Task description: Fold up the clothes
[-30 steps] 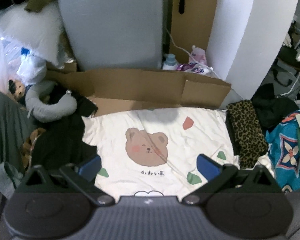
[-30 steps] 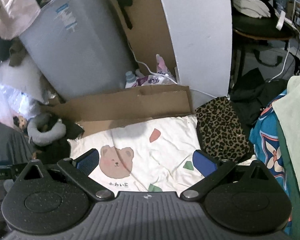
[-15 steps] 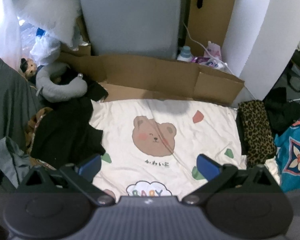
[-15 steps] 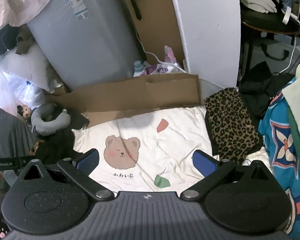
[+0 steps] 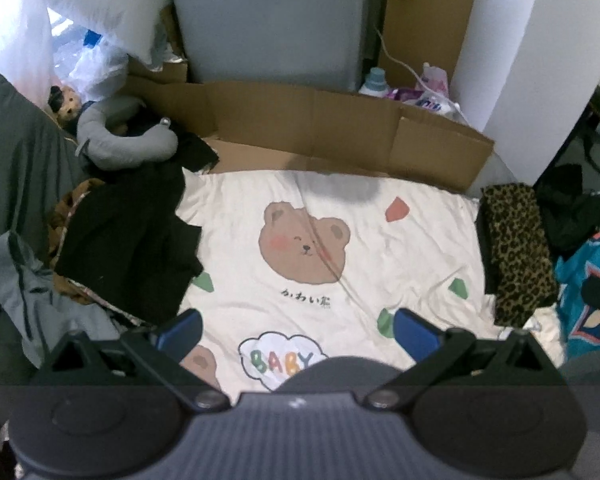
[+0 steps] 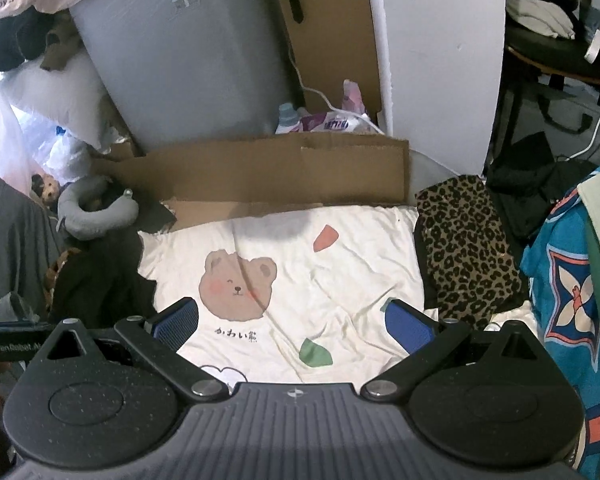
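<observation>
Clothes sit at both flanks of a cream bear-print sheet (image 5: 332,240). Left flank: black garment (image 5: 128,236), crumpled, its edge overlapping the sheet, lying on a brown patterned piece and beside a grey garment (image 5: 32,292). Right flank: leopard-print garment (image 6: 466,248), a compact narrow rectangle along the sheet's edge, apparently already folded; dark clothing (image 6: 528,192) heaped beyond it. The middle of the sheet carries no garment.

Left claw (image 5: 296,330): jaws wide, nothing between them, above the near sheet edge. Right claw (image 6: 292,320): jaws wide, likewise empty.

Judgement: the scene fits either a gap between garments or a finished run; the frames do not settle which. If another piece is taken, pinch it at a hem or shoulder edge, not mid-cloth, and spread it flat on the open middle of the sheet, so creases fall straight.

Versus 1.0 s ago: both views sit further back and higher; the "BABY" cloud print (image 5: 280,360) now shows in the left view. Garments have not shifted. Jaw spacing unchanged.
</observation>
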